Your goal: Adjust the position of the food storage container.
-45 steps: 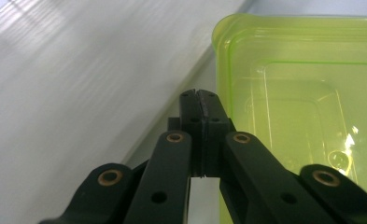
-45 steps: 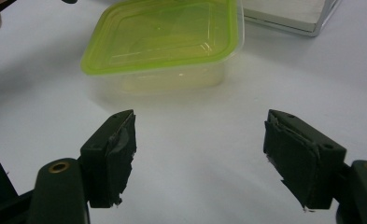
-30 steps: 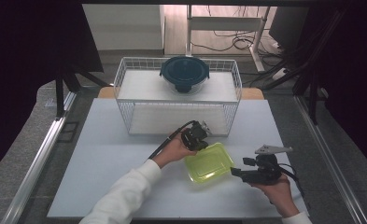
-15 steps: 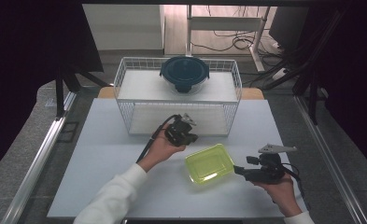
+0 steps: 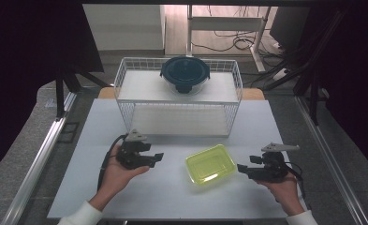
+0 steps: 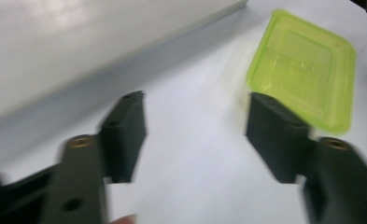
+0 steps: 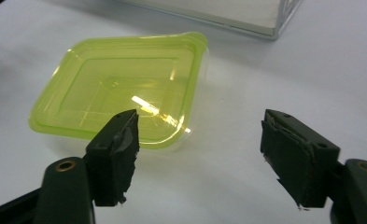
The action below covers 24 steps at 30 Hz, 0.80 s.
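Note:
A yellow-green see-through plastic container (image 5: 211,163) lies on the white table between my two grippers, touching neither. My left gripper (image 5: 158,157) is a hand's width to its left, jaws pointing toward it. In the left gripper view the left gripper (image 6: 197,100) has just been opening and holds nothing, with the container (image 6: 302,65) ahead at the upper right. My right gripper (image 5: 240,167) hovers just off the container's right edge. In the right gripper view the right gripper (image 7: 201,116) is open and has just been closing a little on nothing, with the container (image 7: 120,93) ahead on the left.
A white wire basket (image 5: 179,119) stands behind the container at the back of the table. A dark round bowl with a lid (image 5: 185,72) sits at its far side. A metal rail (image 5: 36,164) runs along the table's left side.
My left hand has drawn back to the left from the container's upper left edge, and its jaws now stand open. The right hand has stayed in place.

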Available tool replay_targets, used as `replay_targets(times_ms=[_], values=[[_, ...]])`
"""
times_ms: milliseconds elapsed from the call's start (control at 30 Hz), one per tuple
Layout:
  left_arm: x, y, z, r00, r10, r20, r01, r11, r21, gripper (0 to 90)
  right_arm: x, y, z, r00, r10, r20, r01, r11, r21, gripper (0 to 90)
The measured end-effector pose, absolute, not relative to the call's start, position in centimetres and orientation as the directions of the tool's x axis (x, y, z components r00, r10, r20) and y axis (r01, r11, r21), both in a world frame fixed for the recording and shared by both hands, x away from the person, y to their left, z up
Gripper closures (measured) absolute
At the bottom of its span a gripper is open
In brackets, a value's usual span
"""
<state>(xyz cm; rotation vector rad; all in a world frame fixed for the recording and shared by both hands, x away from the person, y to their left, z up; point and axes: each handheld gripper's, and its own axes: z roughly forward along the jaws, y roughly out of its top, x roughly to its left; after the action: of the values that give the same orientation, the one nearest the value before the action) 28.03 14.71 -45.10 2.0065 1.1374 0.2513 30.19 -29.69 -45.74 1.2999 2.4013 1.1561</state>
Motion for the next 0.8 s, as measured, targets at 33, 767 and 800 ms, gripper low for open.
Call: replay_targets(times_ms=[33,767,800], values=[[27.4,15.4,-45.5,0.567,0.799,-0.199,0.64,-0.275,0.718,30.7,30.3,-29.8,-45.7,-0.6,0.775,0.197,0.638,0.315,0.702,31.7],[25.3,18.2,-48.6,0.519,0.827,-0.217,0.712,-0.278,0.645,23.0,34.6,-26.2,-45.5,-0.616,0.786,0.048,0.682,0.501,0.533,86.6],[25.3,18.2,-48.7,0.521,0.826,-0.217,0.714,-0.281,0.641,22.9,34.8,-26.0,-45.8,-0.617,0.786,0.044,0.686,0.509,0.519,88.4]])
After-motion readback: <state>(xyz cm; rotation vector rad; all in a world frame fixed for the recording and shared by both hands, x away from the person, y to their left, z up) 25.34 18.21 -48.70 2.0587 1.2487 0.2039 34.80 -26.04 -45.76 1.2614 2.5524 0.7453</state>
